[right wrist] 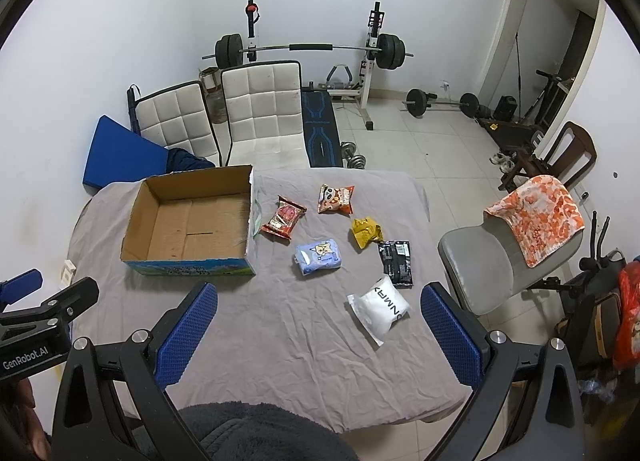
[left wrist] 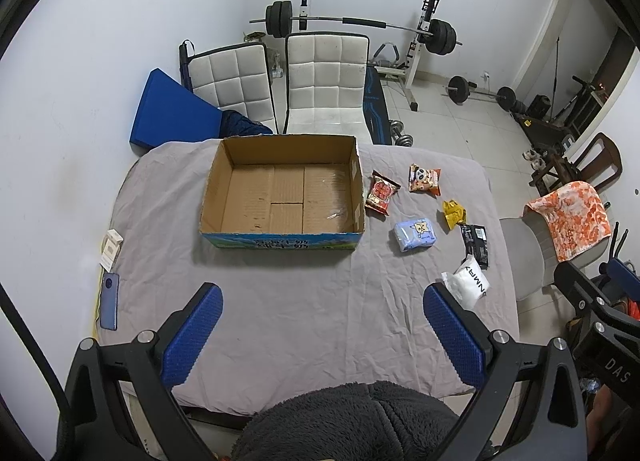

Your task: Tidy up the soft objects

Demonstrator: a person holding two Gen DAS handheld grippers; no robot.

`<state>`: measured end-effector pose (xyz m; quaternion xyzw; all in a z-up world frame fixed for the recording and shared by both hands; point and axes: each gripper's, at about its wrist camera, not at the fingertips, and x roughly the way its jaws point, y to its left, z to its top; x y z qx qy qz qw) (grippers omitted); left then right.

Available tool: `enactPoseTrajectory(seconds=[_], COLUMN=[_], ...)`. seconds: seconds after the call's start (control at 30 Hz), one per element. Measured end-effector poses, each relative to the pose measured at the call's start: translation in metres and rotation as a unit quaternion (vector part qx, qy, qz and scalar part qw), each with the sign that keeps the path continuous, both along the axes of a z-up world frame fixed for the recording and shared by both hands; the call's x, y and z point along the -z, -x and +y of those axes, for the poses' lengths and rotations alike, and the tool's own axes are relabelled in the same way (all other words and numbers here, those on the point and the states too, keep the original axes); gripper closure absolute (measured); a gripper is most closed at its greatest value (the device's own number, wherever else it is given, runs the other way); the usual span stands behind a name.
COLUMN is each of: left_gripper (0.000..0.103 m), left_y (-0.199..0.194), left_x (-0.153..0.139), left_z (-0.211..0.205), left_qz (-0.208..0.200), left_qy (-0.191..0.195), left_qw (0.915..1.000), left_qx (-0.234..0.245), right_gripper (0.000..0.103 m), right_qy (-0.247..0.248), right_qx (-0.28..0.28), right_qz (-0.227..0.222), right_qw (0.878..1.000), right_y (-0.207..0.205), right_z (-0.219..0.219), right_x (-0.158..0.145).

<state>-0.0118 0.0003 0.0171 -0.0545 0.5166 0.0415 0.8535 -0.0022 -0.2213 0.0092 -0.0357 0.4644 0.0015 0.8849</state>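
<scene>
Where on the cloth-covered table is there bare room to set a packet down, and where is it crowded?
Bare cloth runs along the near edge, between the cardboard box and both open grippers, left and right. The box floor is bare too. Crowded: right of the box, from the red packet to the white pouch.

Bare grey cloth lies open in front of the cardboard box [right wrist: 188,221]. Six soft packets, starting with the red packet [right wrist: 283,223], crowd the cloth right of the box.
</scene>
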Motion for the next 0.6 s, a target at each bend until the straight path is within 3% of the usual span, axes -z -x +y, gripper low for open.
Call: enactPoseTrajectory(seconds=[0.6], left_gripper=[0.000], left_y=[0.0028], left_x=[-0.0002], left_z=[0.0003], left_qz=[0.000], left_qy=[0.002], left_qw=[1.0000], left_qx=[-0.003], right_gripper=[0.000], right_qy=[-0.004], right_qx=[-0.006], right_qz=[0.001], right_qw=[1.000], right_y=[-0.0012], right_z=[-0.0037], right_x=[-0.0029])
